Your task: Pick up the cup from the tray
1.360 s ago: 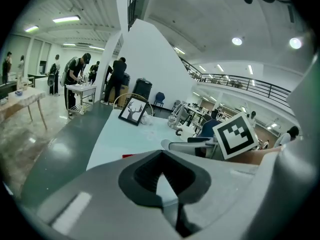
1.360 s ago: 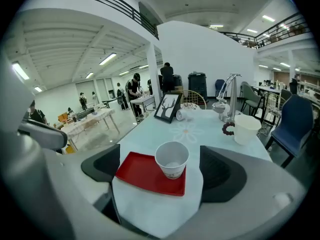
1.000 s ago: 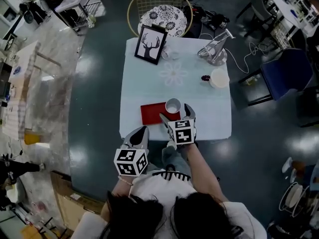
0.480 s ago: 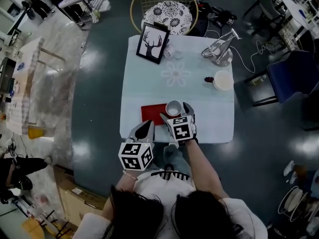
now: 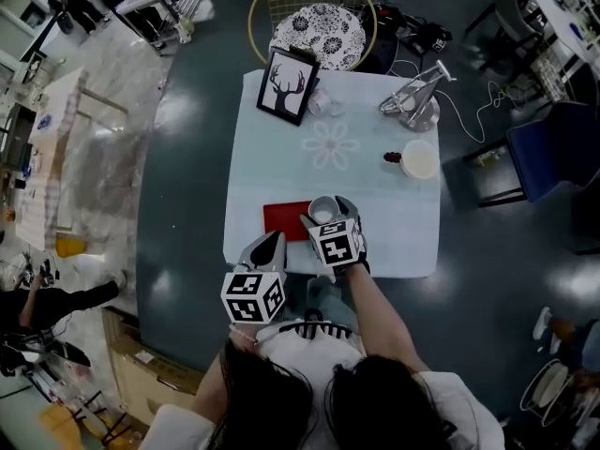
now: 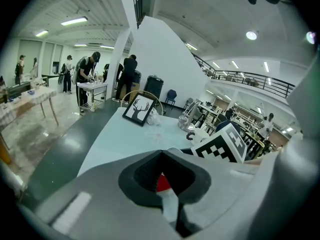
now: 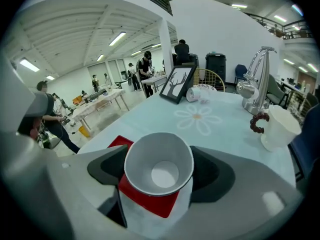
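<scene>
My right hand-held gripper (image 7: 159,176) is closed on the cup (image 7: 159,169), one dark pad pressed against each side of the white wall, the open mouth facing up at me. The cup sits over the near right corner of the red tray (image 7: 120,143); I cannot tell whether its base touches the tray. From my head view, the cup (image 5: 322,211) is at the right end of the tray (image 5: 284,219), which lies flat near the front edge of the pale bench (image 5: 272,162).

My left hand-held gripper (image 6: 161,156) is closed on nothing, its jaws together, hanging just off the front edge of the bench and left of the right one. A framed deer picture (image 5: 287,84) stands at the far side; a white mug (image 5: 419,157) sits to the right.
</scene>
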A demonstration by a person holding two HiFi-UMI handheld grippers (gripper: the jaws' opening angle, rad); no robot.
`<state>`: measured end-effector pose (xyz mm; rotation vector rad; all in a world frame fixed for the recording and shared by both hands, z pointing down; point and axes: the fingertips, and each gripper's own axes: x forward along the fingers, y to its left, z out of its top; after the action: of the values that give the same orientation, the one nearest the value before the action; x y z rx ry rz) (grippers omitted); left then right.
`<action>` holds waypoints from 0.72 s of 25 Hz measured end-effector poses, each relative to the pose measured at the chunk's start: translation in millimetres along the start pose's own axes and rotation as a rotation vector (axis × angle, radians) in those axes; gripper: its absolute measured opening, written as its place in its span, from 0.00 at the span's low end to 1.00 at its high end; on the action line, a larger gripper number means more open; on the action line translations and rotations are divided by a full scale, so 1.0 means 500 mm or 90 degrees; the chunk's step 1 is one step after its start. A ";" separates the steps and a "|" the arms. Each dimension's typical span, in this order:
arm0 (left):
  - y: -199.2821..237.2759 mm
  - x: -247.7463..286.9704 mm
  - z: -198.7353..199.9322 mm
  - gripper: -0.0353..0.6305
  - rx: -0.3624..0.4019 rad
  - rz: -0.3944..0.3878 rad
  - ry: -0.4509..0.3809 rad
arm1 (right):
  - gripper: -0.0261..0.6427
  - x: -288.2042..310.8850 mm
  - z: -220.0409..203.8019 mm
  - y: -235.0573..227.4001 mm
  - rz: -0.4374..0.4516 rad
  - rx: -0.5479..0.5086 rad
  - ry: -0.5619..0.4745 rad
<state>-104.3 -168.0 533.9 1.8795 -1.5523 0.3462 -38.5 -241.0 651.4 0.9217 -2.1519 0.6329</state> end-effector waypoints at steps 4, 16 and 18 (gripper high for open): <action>-0.005 0.003 -0.004 0.05 0.003 0.002 0.005 | 0.63 -0.005 0.000 0.004 0.003 -0.026 0.007; -0.065 0.023 -0.016 0.05 0.023 -0.023 0.012 | 0.62 -0.109 0.015 -0.060 -0.010 -0.010 -0.051; -0.082 0.028 -0.013 0.05 0.036 -0.031 0.011 | 0.62 -0.120 0.003 -0.087 -0.014 0.003 -0.047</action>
<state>-60.6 -171.8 533.7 1.9491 -1.4963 0.3866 24.1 -243.9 611.8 0.9832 -2.2038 0.6017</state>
